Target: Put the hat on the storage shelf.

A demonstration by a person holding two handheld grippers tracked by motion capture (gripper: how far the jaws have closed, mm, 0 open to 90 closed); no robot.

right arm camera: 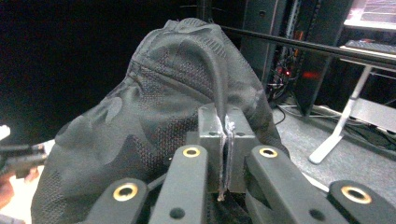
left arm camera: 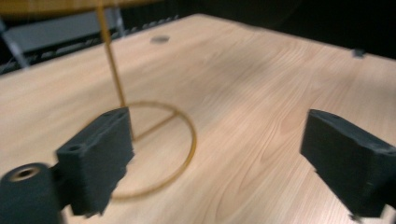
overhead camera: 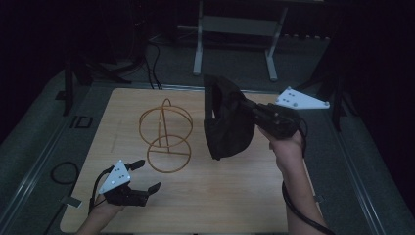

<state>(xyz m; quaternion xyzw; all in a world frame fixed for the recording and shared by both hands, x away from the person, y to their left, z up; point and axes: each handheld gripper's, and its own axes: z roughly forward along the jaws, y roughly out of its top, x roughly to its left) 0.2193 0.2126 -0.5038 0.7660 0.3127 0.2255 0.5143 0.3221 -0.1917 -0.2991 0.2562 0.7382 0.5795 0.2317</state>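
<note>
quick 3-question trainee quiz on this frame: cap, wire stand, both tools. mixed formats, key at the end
1. True or false: the right tool is shut on the black cap.
2. The left tool stands: A) open, with nothing between its jaws; B) shut on the wire stand; C) shut on the cap.
3. Fill in: the gold wire stand rests on the wooden ____.

Key: 1 true; 2 A; 3 table.
</note>
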